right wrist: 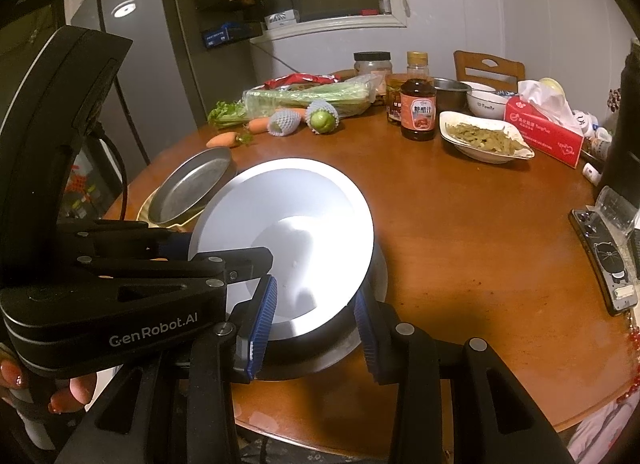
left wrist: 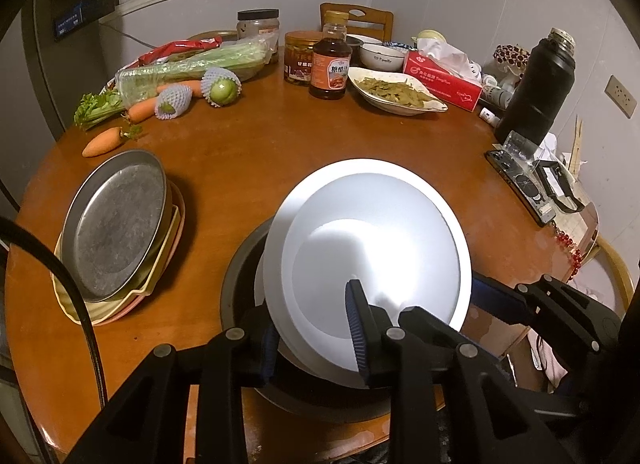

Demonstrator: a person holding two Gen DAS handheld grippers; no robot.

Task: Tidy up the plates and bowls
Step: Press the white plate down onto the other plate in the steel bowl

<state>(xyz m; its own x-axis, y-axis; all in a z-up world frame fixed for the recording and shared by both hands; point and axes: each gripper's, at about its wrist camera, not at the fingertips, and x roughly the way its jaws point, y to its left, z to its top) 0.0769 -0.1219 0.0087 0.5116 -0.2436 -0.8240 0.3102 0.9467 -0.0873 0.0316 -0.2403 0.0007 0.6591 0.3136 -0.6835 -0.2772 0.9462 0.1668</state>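
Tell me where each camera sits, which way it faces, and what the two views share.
Left wrist: on the left tool, tilted down across the table; its fingers straddle the white plates' near rim, right tool at far right.
Right wrist: on the right tool, looking down from the plates' right; its fingers straddle the dark bowl's rim; left tool and the person's fingertips at left.
Shared: plates, metal pan, sauce bottle.

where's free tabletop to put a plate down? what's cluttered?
Bare wood in the table middle, bordered by the metal tray stack, white plates and sauce bottle. Also a strip between the plates and the phone. Crowded: far edge with vegetables, jars, the food dish, tissue box.
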